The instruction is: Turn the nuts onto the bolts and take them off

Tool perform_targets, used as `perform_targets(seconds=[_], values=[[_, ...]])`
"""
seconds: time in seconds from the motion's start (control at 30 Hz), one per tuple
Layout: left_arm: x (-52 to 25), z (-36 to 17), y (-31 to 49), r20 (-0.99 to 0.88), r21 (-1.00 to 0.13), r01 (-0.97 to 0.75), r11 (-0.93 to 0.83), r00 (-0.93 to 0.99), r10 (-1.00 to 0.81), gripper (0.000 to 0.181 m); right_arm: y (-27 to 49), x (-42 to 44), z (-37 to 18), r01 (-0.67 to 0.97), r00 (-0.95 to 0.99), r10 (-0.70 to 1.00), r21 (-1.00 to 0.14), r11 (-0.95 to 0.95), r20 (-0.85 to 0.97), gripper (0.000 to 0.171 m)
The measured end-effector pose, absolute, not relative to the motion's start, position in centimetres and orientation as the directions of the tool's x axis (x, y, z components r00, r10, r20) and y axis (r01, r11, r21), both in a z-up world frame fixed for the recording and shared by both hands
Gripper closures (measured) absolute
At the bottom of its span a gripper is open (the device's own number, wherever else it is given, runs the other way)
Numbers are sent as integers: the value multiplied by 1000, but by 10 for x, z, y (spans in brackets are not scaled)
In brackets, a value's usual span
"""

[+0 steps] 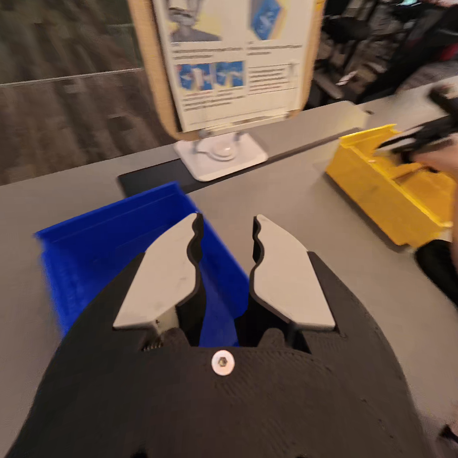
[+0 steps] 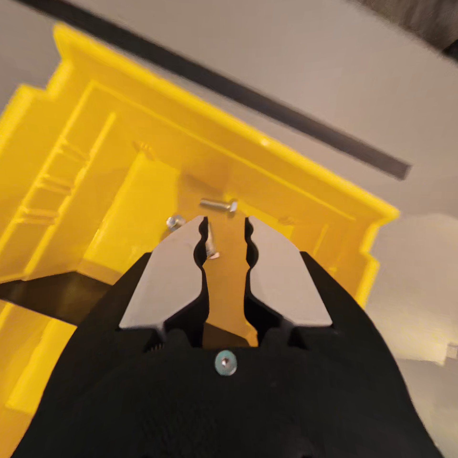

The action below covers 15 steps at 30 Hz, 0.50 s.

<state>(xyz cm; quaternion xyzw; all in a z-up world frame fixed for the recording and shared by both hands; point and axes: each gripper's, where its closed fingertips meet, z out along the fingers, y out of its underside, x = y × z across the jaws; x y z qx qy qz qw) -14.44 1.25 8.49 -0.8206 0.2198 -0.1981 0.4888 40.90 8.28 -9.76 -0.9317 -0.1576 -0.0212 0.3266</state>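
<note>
In the right wrist view my right gripper (image 2: 226, 219) is open above the inside of a yellow bin (image 2: 74, 138). On the bin floor a silver bolt (image 2: 219, 205) lies just beyond the fingertips. A second bolt (image 2: 211, 244) lies between the fingers, close to the left one. A third small silver piece (image 2: 174, 221) lies beside the left fingertip. In the left wrist view my left gripper (image 1: 228, 218) is open and empty over the right wall of a blue bin (image 1: 119, 238). What the blue bin holds is hidden. The right gripper (image 1: 421, 138) shows blurred over the yellow bin (image 1: 386, 195).
A grey table (image 1: 285, 198) carries both bins. A framed instruction sheet on a white stand (image 1: 223, 153) stands at the back, on a dark mat (image 1: 148, 178). A person's hand (image 1: 436, 161) is at the right edge. A dark groove (image 2: 247, 91) crosses the table behind the yellow bin. The tips of one gripper are about 60 cm away from the tips of the other.
</note>
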Motion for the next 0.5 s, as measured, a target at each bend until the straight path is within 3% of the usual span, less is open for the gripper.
perform_targets(seconds=[0.1,0.23,0.37,0.5], values=[[-179,81,12,92,-869,-153,-471,884,-458,139,90,416,-64,269,962,214,-718,-642,169,141],[-176,87,9,129,-880,-132,-457,858,-496,139,89,418,-43,250,967,185,-774,-582,174,141],[-165,81,5,101,-864,-192,-465,840,-533,136,81,419,-35,263,964,175,-768,-583,198,141],[-164,50,-8,134,-784,-292,-548,782,-608,129,44,450,-39,250,964,111,-672,-697,243,128]])
